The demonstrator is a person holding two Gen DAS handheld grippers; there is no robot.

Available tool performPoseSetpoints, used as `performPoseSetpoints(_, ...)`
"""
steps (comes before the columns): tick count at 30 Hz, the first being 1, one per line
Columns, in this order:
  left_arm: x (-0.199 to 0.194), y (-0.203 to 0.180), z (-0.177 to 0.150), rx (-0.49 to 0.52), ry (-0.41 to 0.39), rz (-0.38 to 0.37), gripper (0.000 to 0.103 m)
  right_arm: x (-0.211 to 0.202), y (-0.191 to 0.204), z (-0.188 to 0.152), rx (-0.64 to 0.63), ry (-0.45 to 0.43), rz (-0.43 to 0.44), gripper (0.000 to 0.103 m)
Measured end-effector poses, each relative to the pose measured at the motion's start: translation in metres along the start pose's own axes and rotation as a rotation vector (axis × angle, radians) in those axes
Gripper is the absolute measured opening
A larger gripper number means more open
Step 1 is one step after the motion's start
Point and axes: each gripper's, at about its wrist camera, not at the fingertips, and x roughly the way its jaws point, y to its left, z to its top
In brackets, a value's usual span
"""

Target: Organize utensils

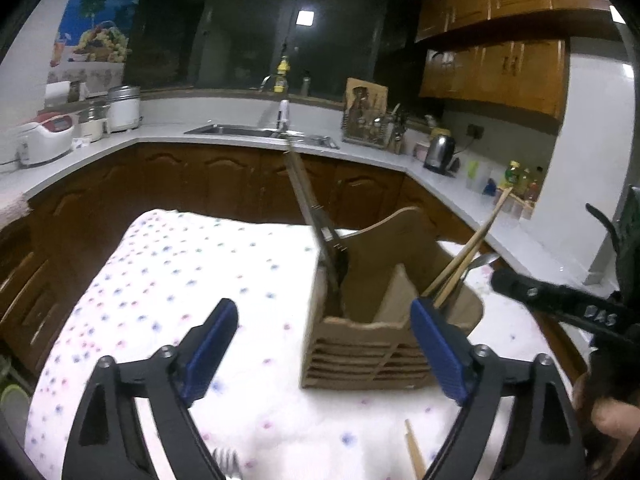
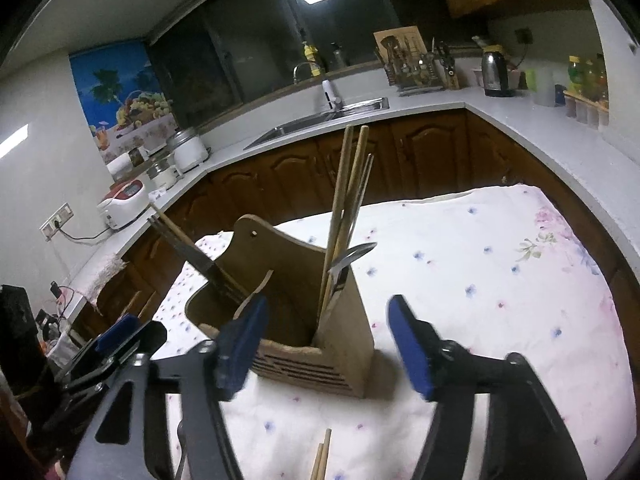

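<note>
Utensils stand in a wooden holder (image 1: 376, 320) on the cloth-covered bench (image 1: 180, 280): a knife (image 1: 320, 224) in its left compartment, chopsticks (image 2: 344, 200) and a spoon (image 2: 352, 258) in its right. Both the left hand-held gripper (image 1: 324, 348) and right hand-held gripper (image 2: 324, 344) are released, empty, their jaws spread before the holder. More chopsticks (image 2: 322, 458) lie by the bench's near edge.

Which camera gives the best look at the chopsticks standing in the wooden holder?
The right wrist view: the chopsticks stand near centre, visible from tips down into the wooden holder. In the left wrist view they lean away at the holder's right, partly hidden behind a blue gripper pad.
</note>
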Motion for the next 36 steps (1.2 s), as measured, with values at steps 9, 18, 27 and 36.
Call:
performPoseSetpoints(9,-0.047,0.011,-0.007,-0.019,-0.016,0.062,0.102,-0.036,0.014,-0.013,-0.001,-0.065,0.032,0.093)
performPoseSetpoints(18,-0.118,0.011,-0.034,0.041,-0.066,0.048,0.102,-0.097,0.035,-0.051,-0.045,-0.165,0.044,0.099)
performPoseSetpoints(27,-0.171,0.004,-0.079,0.118,-0.03,-0.033,0.102,-0.151,0.031,-0.098,-0.029,-0.2,0.037,0.1)
performPoseSetpoints(36,-0.196,0.032,-0.113,-0.071,0.034,-0.134,0.102,-0.199,0.027,-0.137,0.001,-0.257,0.021,0.101)
